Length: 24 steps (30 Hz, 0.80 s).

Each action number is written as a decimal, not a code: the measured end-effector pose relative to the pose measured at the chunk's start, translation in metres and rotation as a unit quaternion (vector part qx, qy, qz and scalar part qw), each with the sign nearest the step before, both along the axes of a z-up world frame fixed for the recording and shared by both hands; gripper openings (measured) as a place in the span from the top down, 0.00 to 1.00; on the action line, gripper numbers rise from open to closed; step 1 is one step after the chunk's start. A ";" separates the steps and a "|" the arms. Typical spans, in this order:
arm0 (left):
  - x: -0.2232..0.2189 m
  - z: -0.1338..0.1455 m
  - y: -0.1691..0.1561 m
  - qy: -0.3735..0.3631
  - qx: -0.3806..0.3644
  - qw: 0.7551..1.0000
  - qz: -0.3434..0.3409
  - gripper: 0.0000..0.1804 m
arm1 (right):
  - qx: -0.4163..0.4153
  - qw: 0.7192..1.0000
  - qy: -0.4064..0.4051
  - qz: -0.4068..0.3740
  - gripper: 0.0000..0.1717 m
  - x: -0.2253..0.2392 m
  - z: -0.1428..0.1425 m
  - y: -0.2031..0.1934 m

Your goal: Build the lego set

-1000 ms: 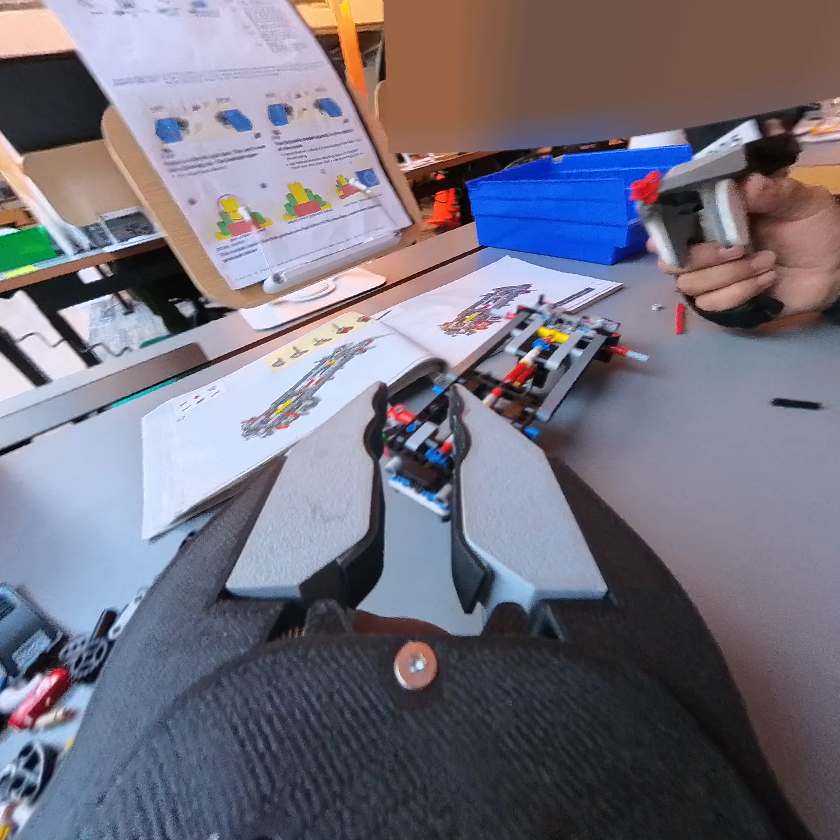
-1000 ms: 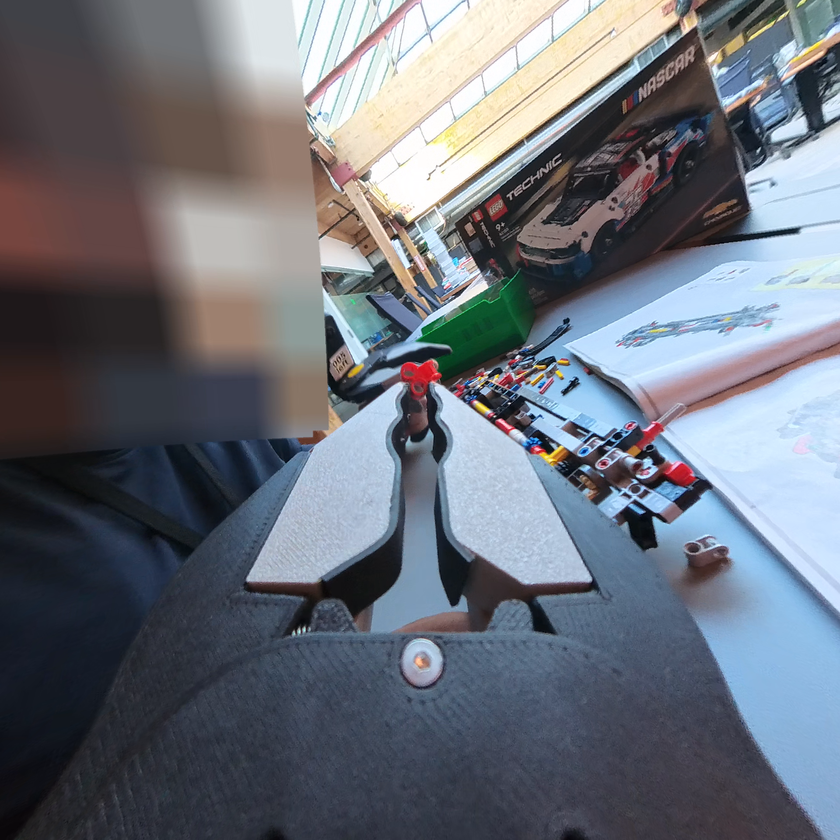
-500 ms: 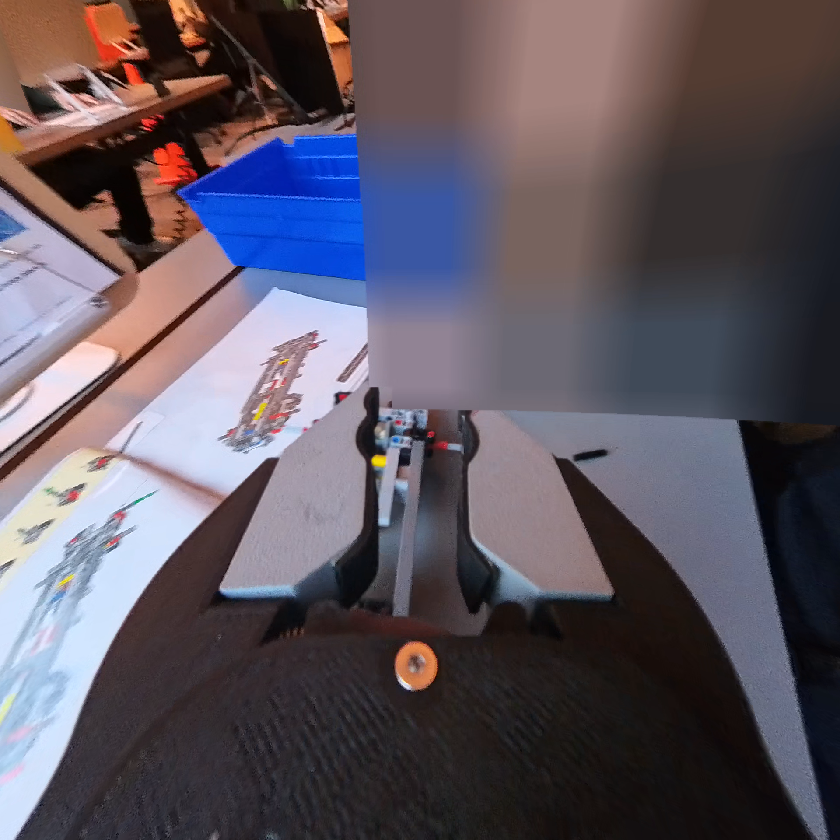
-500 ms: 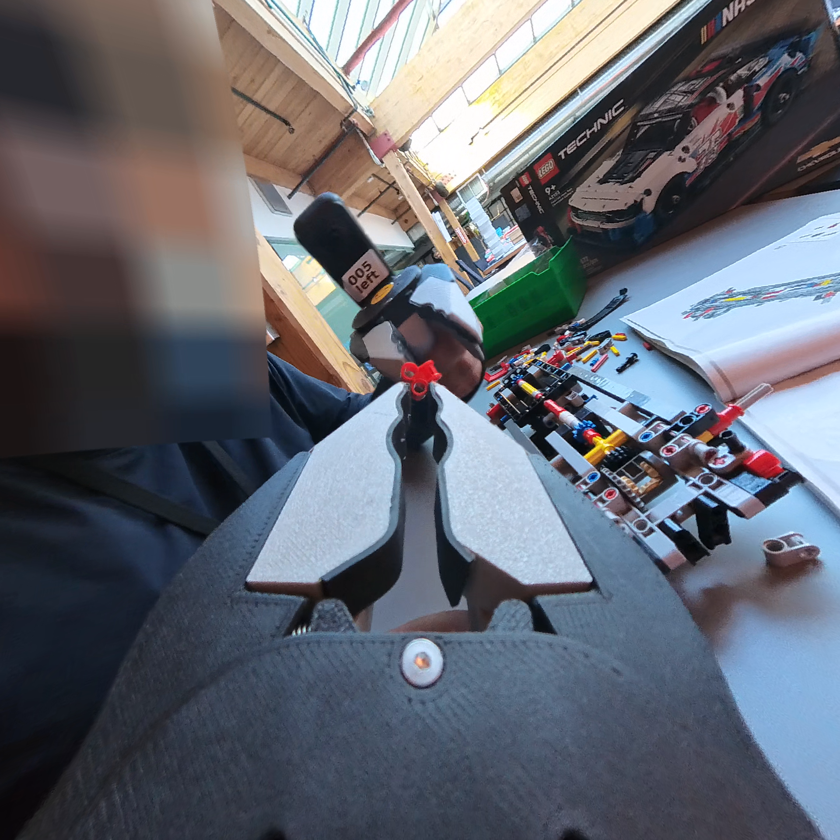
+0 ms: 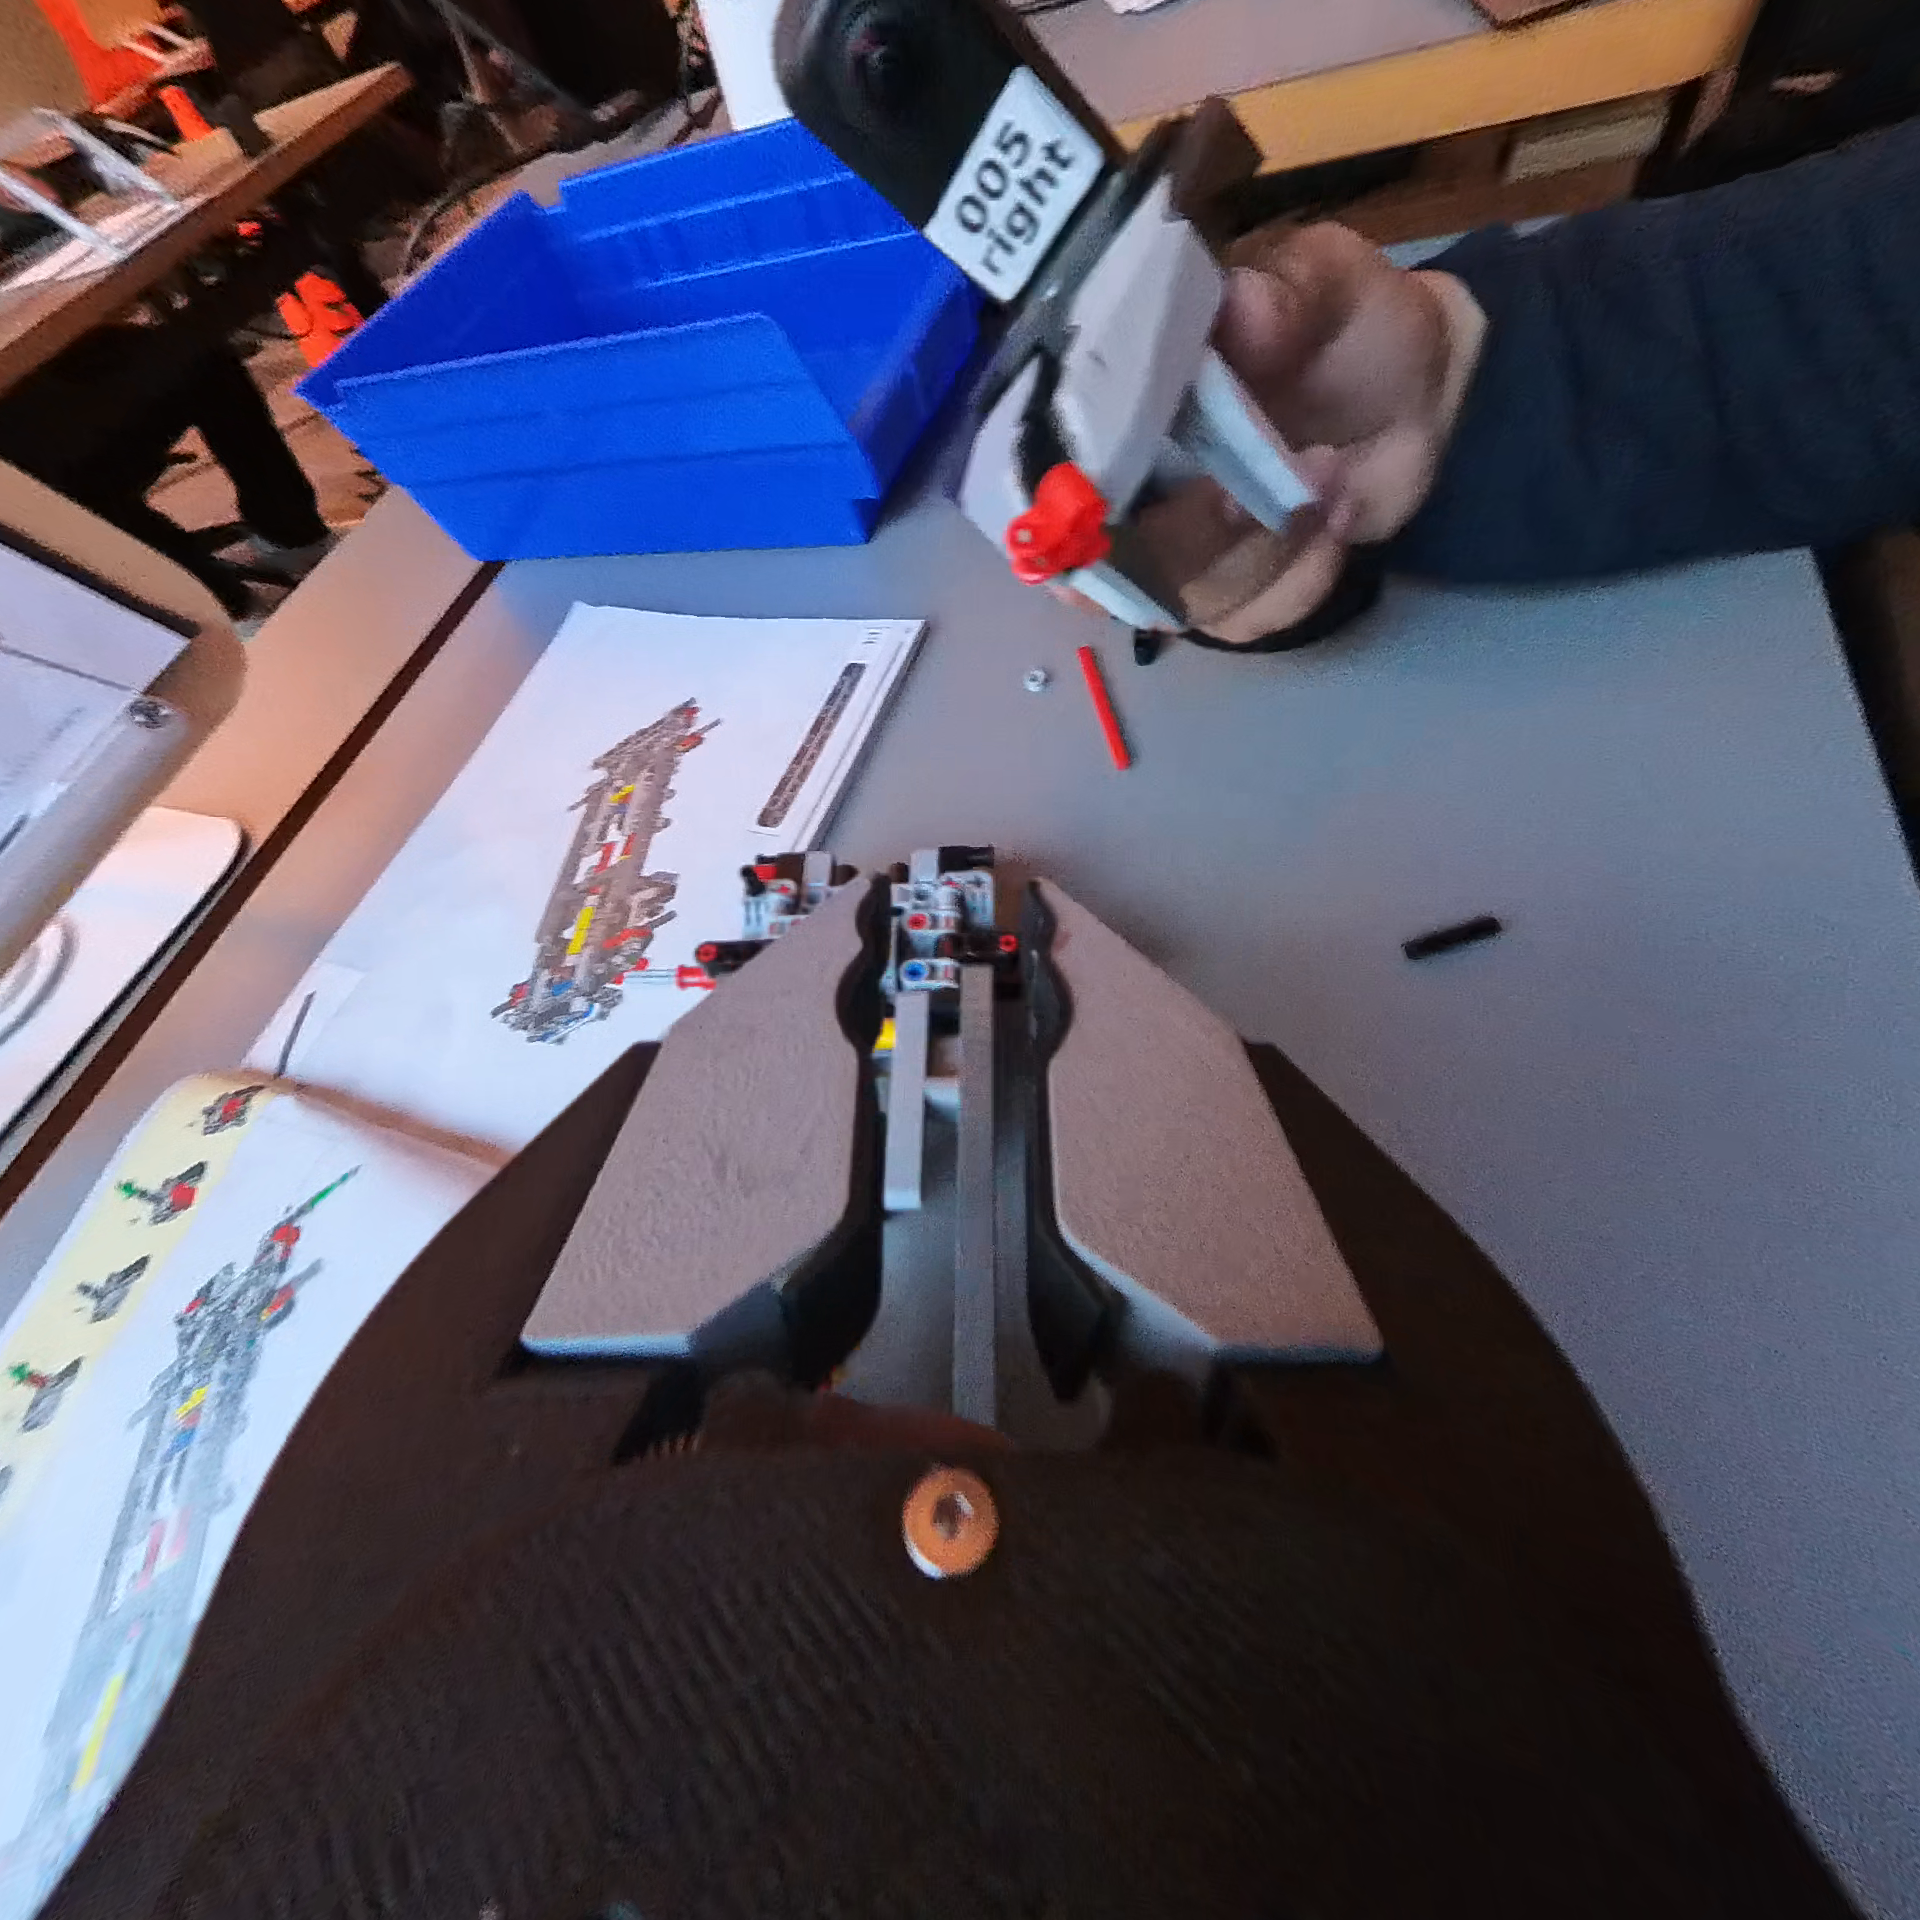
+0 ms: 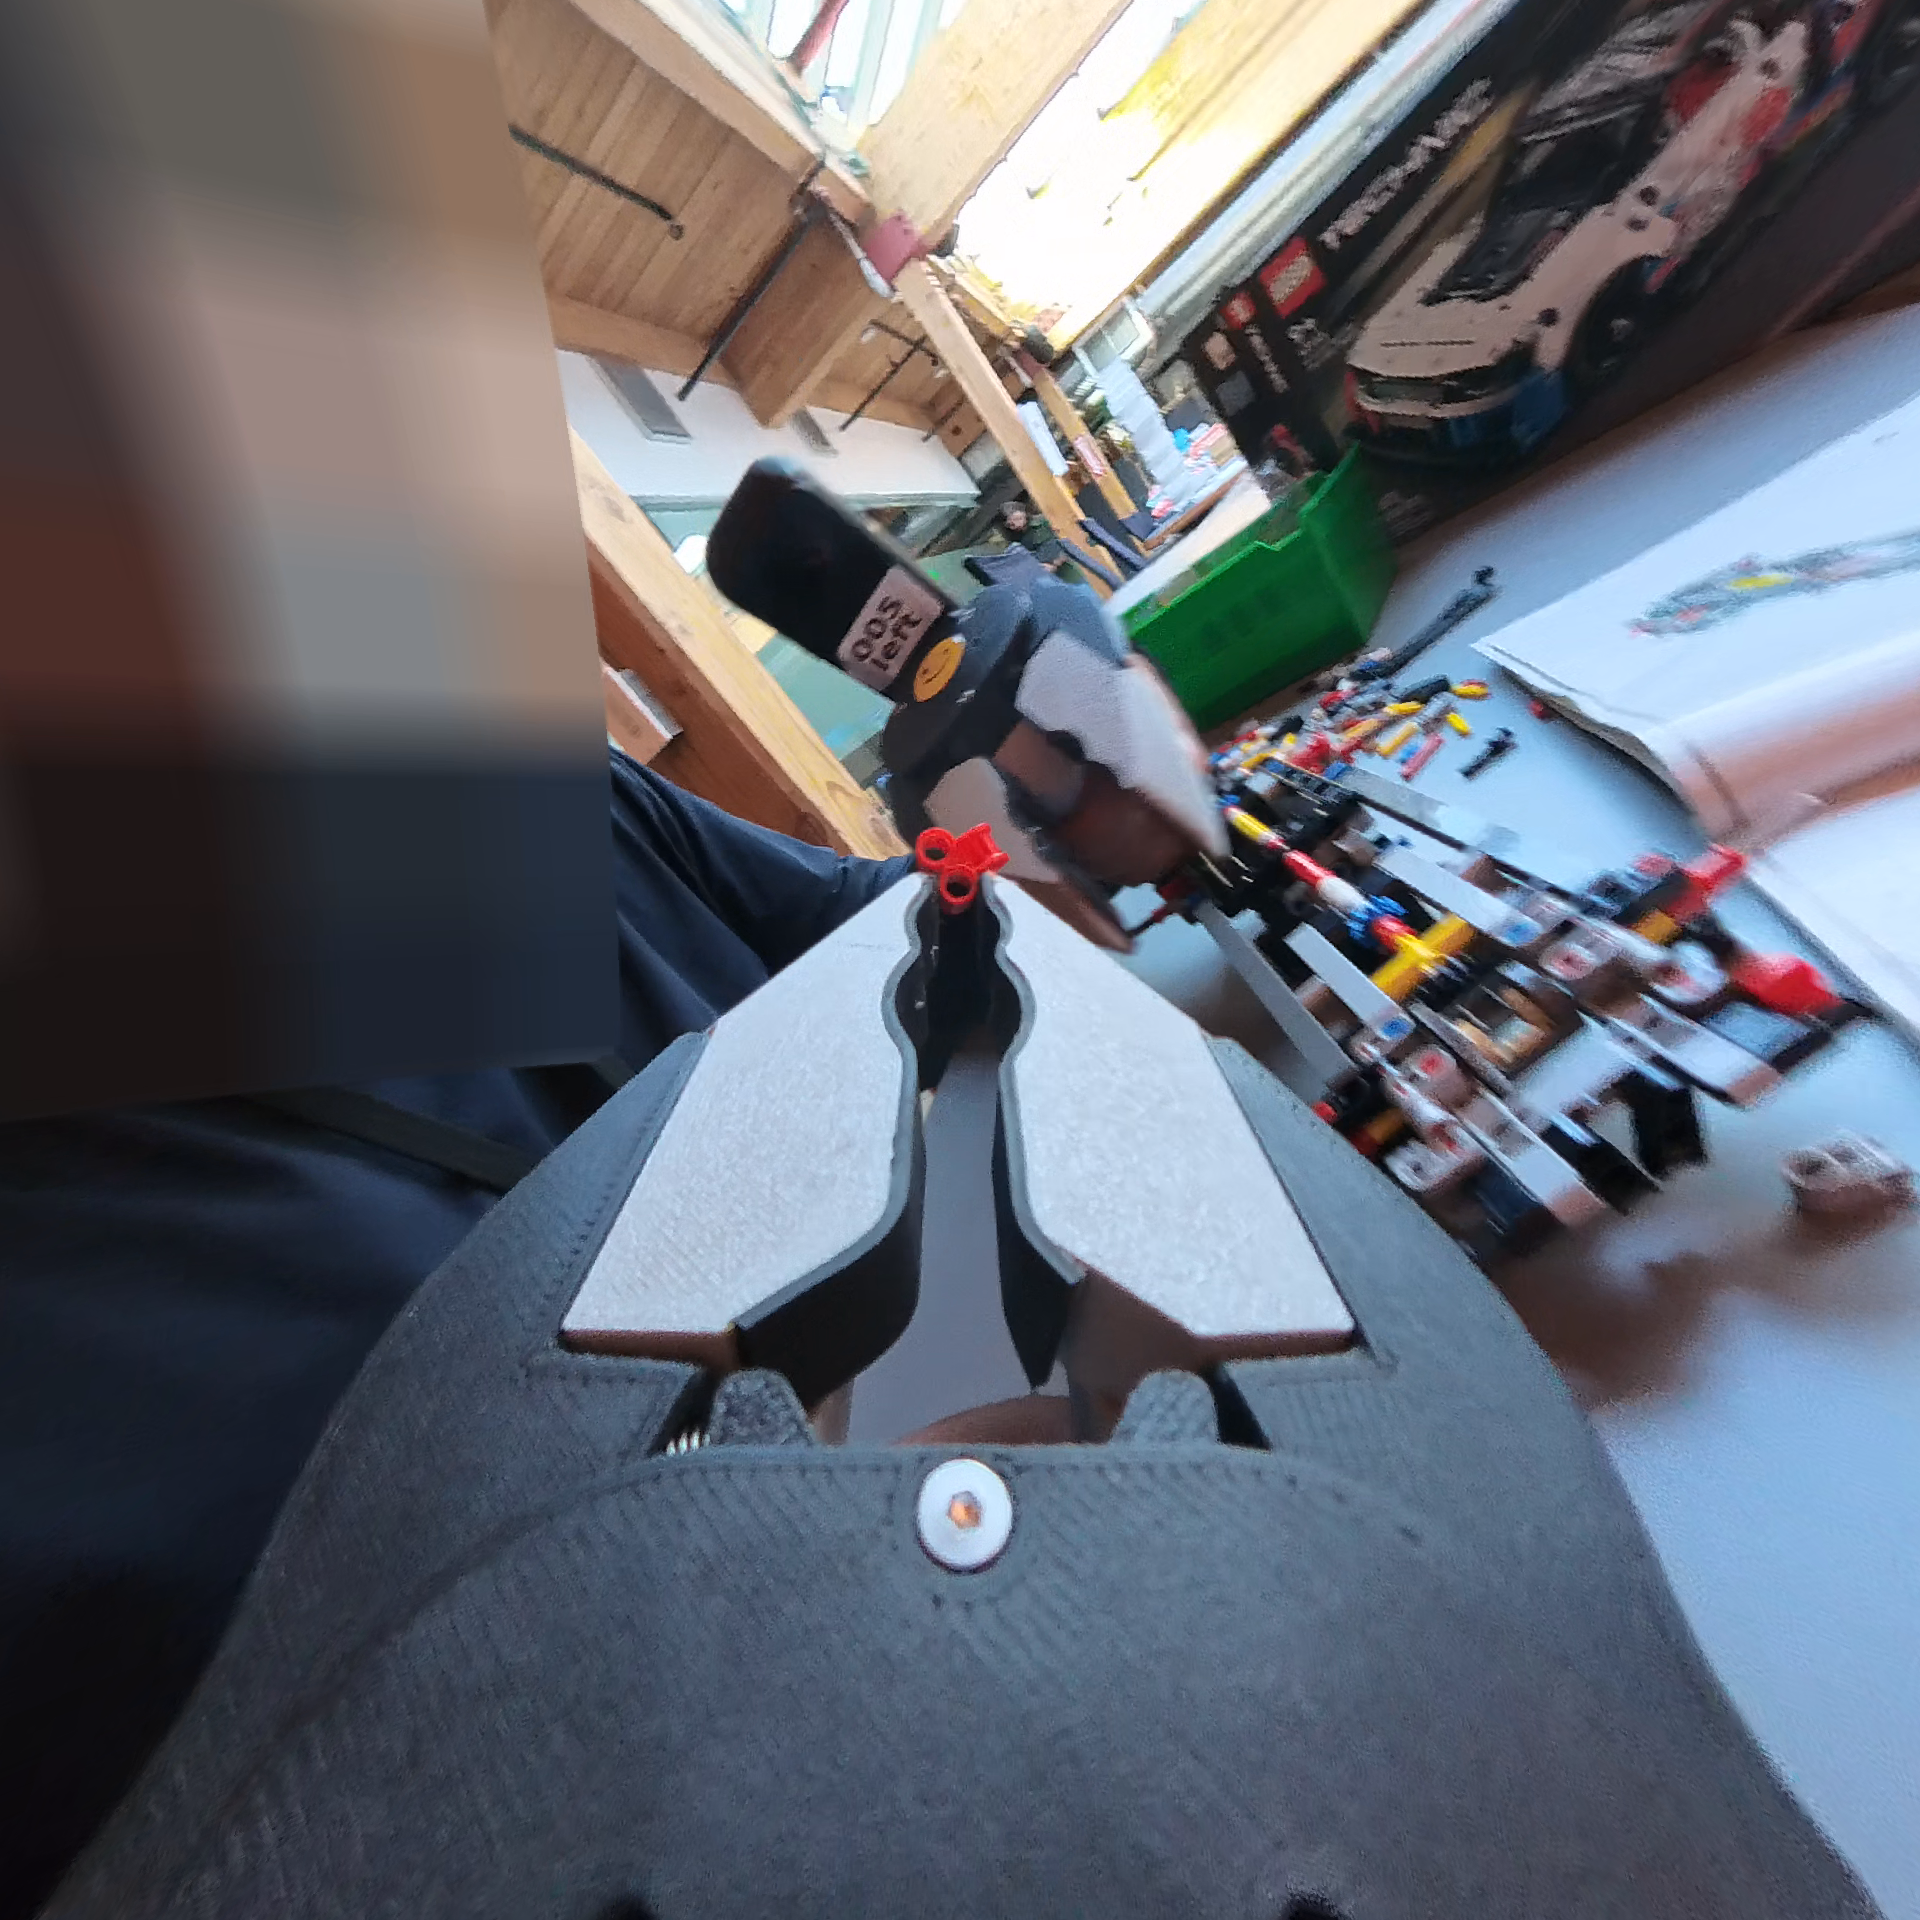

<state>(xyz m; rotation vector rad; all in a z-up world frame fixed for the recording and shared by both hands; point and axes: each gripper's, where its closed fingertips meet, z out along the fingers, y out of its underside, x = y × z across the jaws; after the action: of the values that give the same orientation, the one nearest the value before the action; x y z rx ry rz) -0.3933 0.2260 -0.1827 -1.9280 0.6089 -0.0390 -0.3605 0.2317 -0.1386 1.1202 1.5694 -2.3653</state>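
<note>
Blue bin (image 5: 644, 395), green bin (image 6: 1268, 613) — open booklet (image 5: 665, 852)

**Gripper and Operator Appearance**

We note each gripper, left (image 5: 951, 925) and right (image 6: 958, 883), has two pale grey textured fingers (image 6: 769, 1132) with black wavy-edged pads, a black ribbed housing (image 6: 935, 1714) and one silver screw (image 6: 964, 1512). A white label (image 5: 1013, 187) marks the camera. Sleeves (image 5: 1683, 353) are dark navy.
</note>
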 end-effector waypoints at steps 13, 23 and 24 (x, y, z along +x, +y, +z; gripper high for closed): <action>0.034 0.010 -0.010 0.023 0.018 0.999 -0.043 0.87 | 0.014 0.997 -0.044 0.063 0.98 0.007 -0.017 -0.023; 0.048 0.011 -0.014 -0.013 0.012 0.997 -0.072 0.89 | 0.011 0.993 -0.058 0.101 0.98 0.013 -0.022 -0.036; 0.049 0.013 -0.015 -0.024 0.012 0.997 -0.076 0.89 | 0.011 0.993 -0.059 0.104 0.98 0.014 -0.022 -0.037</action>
<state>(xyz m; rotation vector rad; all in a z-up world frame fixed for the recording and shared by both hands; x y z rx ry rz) -0.3447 0.2114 -0.1699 -1.8486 0.7192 -0.1726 -0.3466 0.1946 -0.1606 1.0243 1.5900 -2.1151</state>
